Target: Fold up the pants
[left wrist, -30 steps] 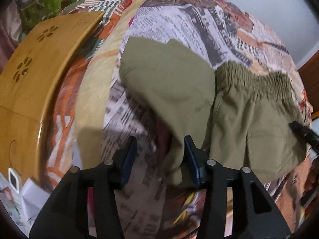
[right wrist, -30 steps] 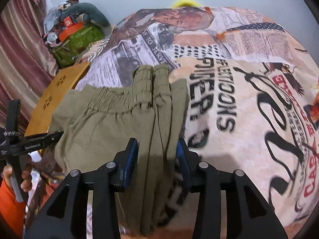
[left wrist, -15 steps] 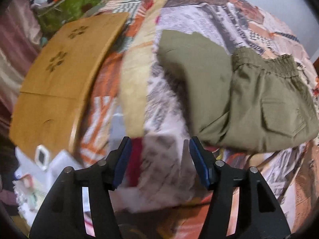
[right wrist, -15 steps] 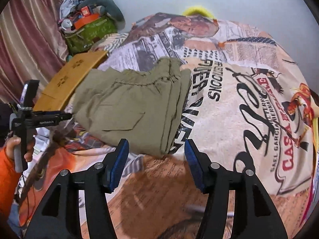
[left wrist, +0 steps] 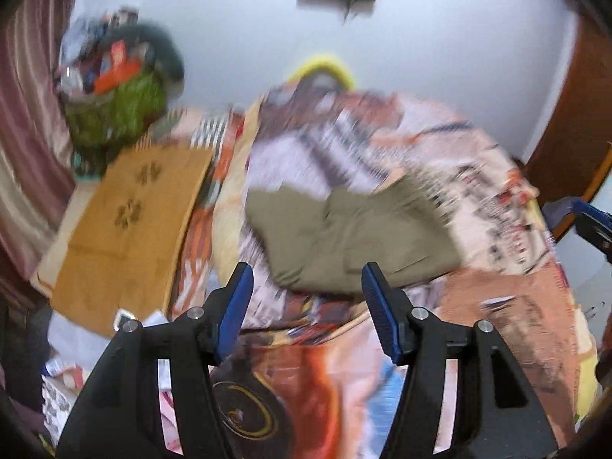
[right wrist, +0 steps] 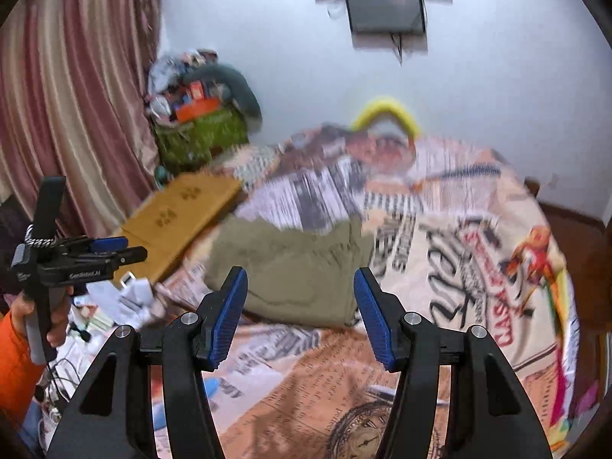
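The olive pants (left wrist: 352,241) lie folded in a compact rectangle on the newspaper-print bedspread (left wrist: 497,306), blurred in both views. My left gripper (left wrist: 306,271) hangs above and in front of them, open, with nothing between its blue pads (left wrist: 233,306). My right gripper (right wrist: 300,273) is open too and holds nothing, with the pants (right wrist: 290,267) lying well beyond its fingers. The left gripper (right wrist: 107,252) shows at the left of the right wrist view, held by a hand in an orange sleeve. The right gripper's tip (left wrist: 591,222) shows at the right edge of the left wrist view.
A wooden board (left wrist: 126,229) lies along the bed's left side, with a stuffed green bag (left wrist: 114,111) behind it and a striped curtain (right wrist: 76,95) beyond. Papers and cables (right wrist: 114,306) clutter the floor at left. A yellow curved thing (right wrist: 386,111) sits at the bed's far end.
Both grippers let go of the pants, opened wider, and rose back away from the bed. The pants now lie folded and farther off in both views.
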### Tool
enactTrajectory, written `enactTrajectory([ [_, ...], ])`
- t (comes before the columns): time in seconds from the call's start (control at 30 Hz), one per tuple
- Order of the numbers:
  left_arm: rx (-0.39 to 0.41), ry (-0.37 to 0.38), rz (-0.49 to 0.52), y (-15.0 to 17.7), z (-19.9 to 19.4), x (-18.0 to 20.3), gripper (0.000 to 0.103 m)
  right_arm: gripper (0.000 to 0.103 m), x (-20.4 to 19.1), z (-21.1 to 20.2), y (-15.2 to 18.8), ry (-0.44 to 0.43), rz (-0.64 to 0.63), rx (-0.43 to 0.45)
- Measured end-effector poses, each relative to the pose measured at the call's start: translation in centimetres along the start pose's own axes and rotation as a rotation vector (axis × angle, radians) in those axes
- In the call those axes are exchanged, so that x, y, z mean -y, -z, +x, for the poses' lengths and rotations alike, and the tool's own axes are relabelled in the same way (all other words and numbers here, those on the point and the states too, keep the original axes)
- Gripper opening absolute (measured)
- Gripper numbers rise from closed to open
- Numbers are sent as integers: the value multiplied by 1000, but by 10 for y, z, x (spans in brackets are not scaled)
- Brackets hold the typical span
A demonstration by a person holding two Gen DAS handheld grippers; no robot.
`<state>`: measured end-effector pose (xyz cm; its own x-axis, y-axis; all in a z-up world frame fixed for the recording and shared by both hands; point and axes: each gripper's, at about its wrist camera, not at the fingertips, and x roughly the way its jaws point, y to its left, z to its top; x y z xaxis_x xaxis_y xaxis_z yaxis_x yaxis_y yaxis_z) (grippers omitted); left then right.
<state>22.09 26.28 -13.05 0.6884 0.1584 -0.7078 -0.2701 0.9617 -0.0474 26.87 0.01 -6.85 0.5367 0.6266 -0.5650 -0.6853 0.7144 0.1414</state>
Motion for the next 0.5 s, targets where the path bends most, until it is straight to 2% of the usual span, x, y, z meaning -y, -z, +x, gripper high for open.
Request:
enactTrajectory([
  [0.17, 182, 30, 31, -6, -85, 34, 59, 54, -24, -60, -10, -13, -16, 165],
  [0.27, 257, 48, 34, -3, -124, 43, 59, 54, -39, -94, -11, -25, -27, 258],
  [0.37, 351, 49, 54, 5, -167, 57, 59, 54, -54, -120, -7, -21, -57, 327],
  [0.5, 438, 77, 55, 20, -208, 67, 59, 54, -71, -150, 1, -24, -93, 404],
])
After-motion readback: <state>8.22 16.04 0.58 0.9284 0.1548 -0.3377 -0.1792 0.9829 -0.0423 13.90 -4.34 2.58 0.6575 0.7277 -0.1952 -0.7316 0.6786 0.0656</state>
